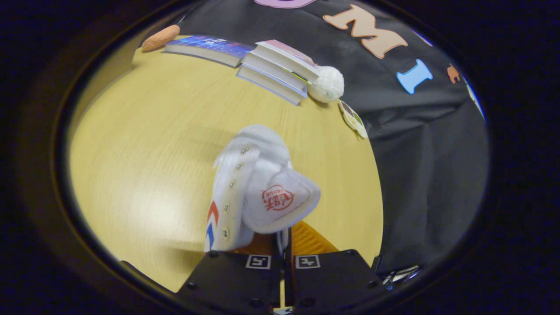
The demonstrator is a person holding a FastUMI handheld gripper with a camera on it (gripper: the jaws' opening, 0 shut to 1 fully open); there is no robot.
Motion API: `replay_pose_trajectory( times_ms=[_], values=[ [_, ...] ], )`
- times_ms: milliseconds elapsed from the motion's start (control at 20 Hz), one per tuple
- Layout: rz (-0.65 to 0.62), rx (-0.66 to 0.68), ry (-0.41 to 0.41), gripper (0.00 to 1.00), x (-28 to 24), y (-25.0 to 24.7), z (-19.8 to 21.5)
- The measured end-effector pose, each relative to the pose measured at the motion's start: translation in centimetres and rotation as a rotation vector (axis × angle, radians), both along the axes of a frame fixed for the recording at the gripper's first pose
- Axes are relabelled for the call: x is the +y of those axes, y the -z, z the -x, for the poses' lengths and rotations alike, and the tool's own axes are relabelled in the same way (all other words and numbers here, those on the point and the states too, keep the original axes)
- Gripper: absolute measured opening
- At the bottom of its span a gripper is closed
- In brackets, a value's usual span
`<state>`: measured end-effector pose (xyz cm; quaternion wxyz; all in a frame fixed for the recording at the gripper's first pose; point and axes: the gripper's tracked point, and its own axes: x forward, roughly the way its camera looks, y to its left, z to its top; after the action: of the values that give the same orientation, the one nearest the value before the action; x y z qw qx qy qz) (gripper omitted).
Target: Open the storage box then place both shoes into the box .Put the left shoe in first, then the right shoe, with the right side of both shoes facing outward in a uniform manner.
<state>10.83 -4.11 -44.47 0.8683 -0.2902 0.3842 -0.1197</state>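
Tabletop (144,144) spreads wide beneath me, with books (262,61) along its far edge against the cloth wall, a white plush ball (327,84) touching their right end and a tan oval (160,37) at their left. Shoe (258,188) hangs just ahead, tongue flopped toward me. My jaws (283,245) are pinched nearly together on its upper.

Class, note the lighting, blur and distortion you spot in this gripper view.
Gripper view: fisheye bends the table edge; soft glare lies on the wood left of the white shoe; the wood grain looks smeared; the gripper, shut on the shoe, stays sharper.
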Motion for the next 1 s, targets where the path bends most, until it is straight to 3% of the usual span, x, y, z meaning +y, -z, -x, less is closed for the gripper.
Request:
replay_pose_trajectory(
  times_ms=[50, 250, 350, 600, 750, 1000],
  values=[
    [0.008, -0.002, 0.0, 0.06, 0.0, 0.0, 0.1],
    [0.09, -0.062, 0.003, 0.06, 0.4, -1.2, 0.0],
    [0.152, -0.093, -0.035, 0.05, 0.7, -1.5, 0.4],
    [0.255, -0.152, -0.062, 0.02, 3.1, -5.7, 0.5],
    [0.346, -0.215, -0.04, 0.02, 4.7, -10.0, 1.3],
    [0.285, -0.405, 0.03, 0.02, 11.8, -20.4, 2.8]
  ],
)
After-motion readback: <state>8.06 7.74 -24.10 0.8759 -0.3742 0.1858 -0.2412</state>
